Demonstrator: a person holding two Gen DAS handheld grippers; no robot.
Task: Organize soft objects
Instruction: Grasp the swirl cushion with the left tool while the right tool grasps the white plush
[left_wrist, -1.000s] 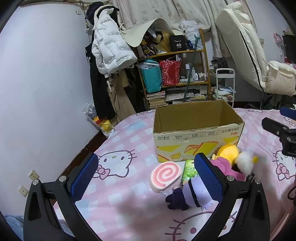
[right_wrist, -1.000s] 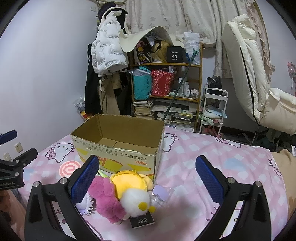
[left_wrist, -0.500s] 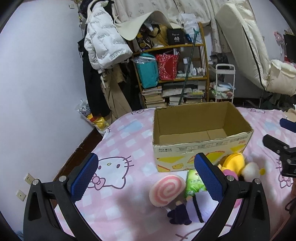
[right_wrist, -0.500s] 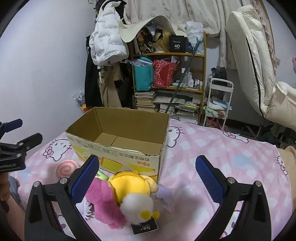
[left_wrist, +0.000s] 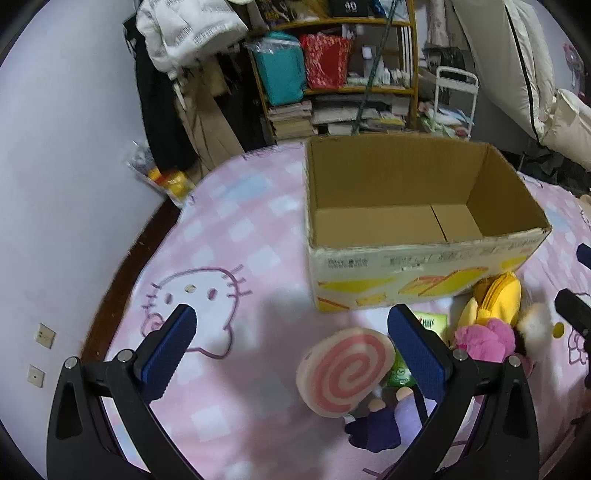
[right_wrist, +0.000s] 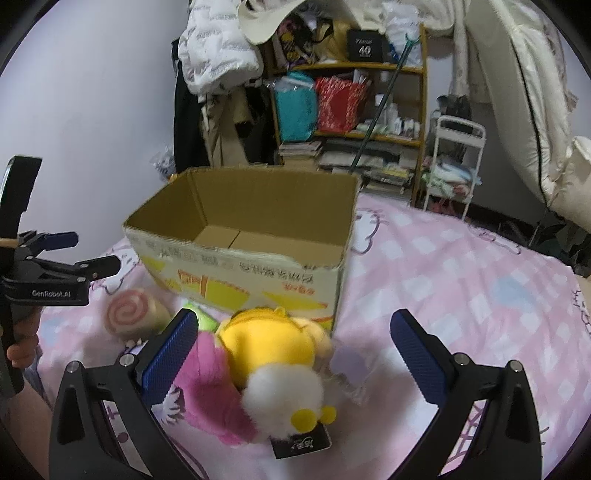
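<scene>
**A:** Both grippers are up over the bed now. The left gripper (left_wrist: 291, 345) has its fingers spread wide, nothing between them. Same for the right gripper (right_wrist: 293, 349): wide apart and empty.

**B:** And the toys?

**A:** All heaped on the pink checked bedspread (left_wrist: 229, 236), right against the front wall of the open cardboard box (left_wrist: 417, 254). Nothing inside the box, just bare flaps on the bottom. Nearest the left gripper is the pink swirl-roll plush (left_wrist: 345, 374), lying flat beside its right-hand finger. Behind it sits a green packet-shaped plush (left_wrist: 428, 323), and below it a small purple doll (left_wrist: 376, 424), partly tucked under the swirl.

**B:** What's under the right one?

**A:** The yellow plush (right_wrist: 273, 343), with a pink plush (right_wrist: 210, 384) against it and a white fluffy pompom with yellow bits (right_wrist: 284, 395). I can't tell whether those are one toy or several. A dark tag (right_wrist: 301, 441) pokes out at the front.

**B:** Easy to lift?

**A:** I'd reckon so: light, squashy, nothing breakable. They'll give under the pads, so pinch deep across the fat middle, not the fluff or the tag, which would likely slip. The swirl roll looks firmest; take it across its thickness at the edge.
</scene>
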